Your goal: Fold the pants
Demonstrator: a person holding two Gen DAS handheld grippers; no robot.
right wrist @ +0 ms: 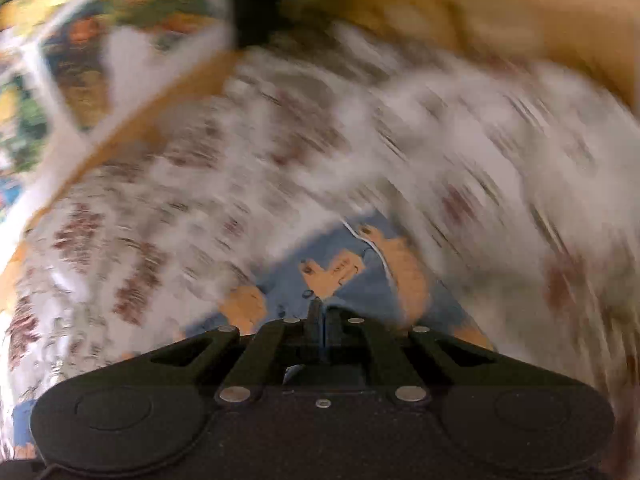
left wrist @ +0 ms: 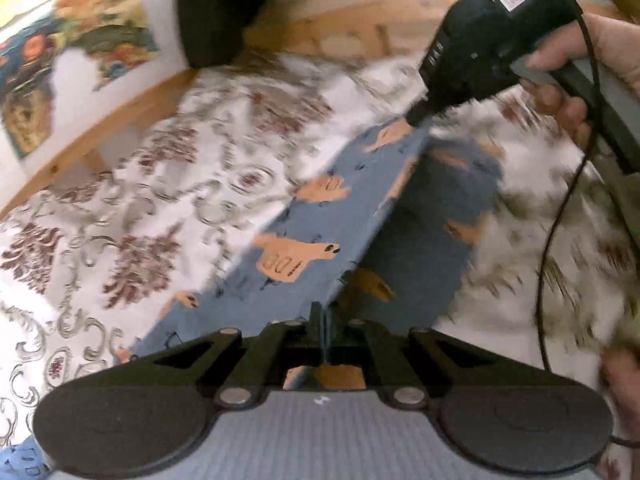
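The pants [left wrist: 304,240] are blue with orange animal prints and stretch as a taut strip above a patterned white cloth. My left gripper [left wrist: 322,320] is shut on the near edge of the pants. At the strip's far end the right gripper [left wrist: 418,118] pinches the fabric, with a hand [left wrist: 568,80] around its handle. In the blurred right wrist view, my right gripper [right wrist: 322,312] is shut on the pants [right wrist: 340,268], and a white drawstring [right wrist: 376,252] shows on them.
A white cloth [left wrist: 160,184] with brown floral print covers the surface below. A wooden edge [left wrist: 100,136] borders it at the left, beside a colourful patterned rug or panel [left wrist: 60,60]. A black cable [left wrist: 556,240] hangs from the right gripper.
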